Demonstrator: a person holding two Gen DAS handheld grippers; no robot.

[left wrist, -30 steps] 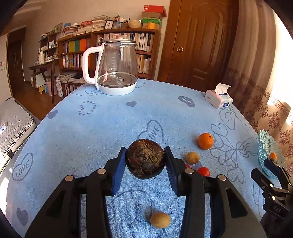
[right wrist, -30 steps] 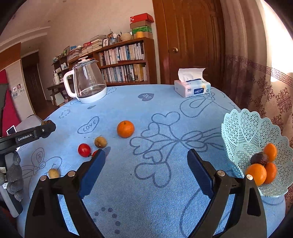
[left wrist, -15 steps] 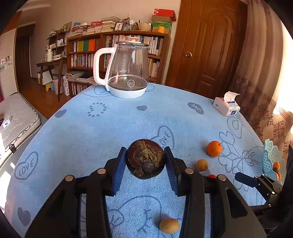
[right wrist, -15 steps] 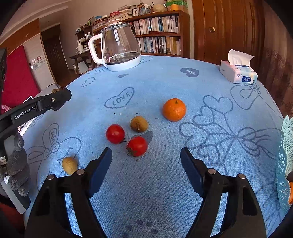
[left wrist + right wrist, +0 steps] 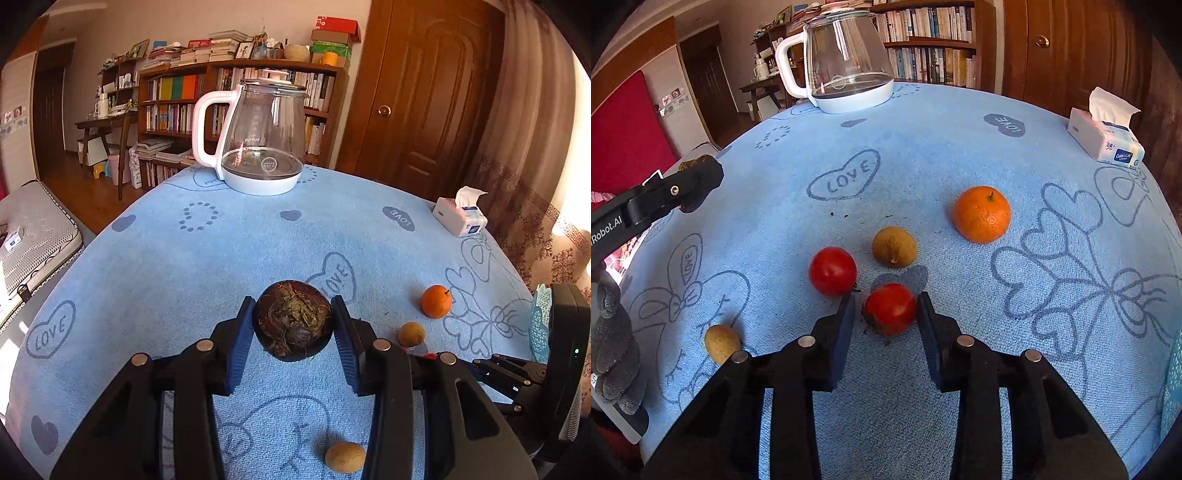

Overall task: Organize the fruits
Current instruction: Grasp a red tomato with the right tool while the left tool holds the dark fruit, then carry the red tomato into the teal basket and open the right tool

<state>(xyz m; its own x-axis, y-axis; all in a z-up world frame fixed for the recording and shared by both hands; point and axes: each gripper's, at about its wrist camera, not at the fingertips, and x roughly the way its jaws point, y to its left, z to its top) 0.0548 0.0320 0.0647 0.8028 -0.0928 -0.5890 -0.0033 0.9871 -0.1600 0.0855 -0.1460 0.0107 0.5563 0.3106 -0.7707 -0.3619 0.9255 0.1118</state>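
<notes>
on blue tablecloth (image 5: 960, 147): right gripper (image 5: 885, 321) straddling red fruit (image 5: 889, 308), unclosed; likely soft, so squeeze mid-sides. left gripper (image 5: 293, 332) clamping dark fruit (image 5: 293, 319).

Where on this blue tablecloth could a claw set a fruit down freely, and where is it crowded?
Bare cloth lies between the kettle, the tissue box and the orange, and also right of the orange over the flower print. It is crowded where two red fruits and a brown fruit cluster at the right claw.
</notes>
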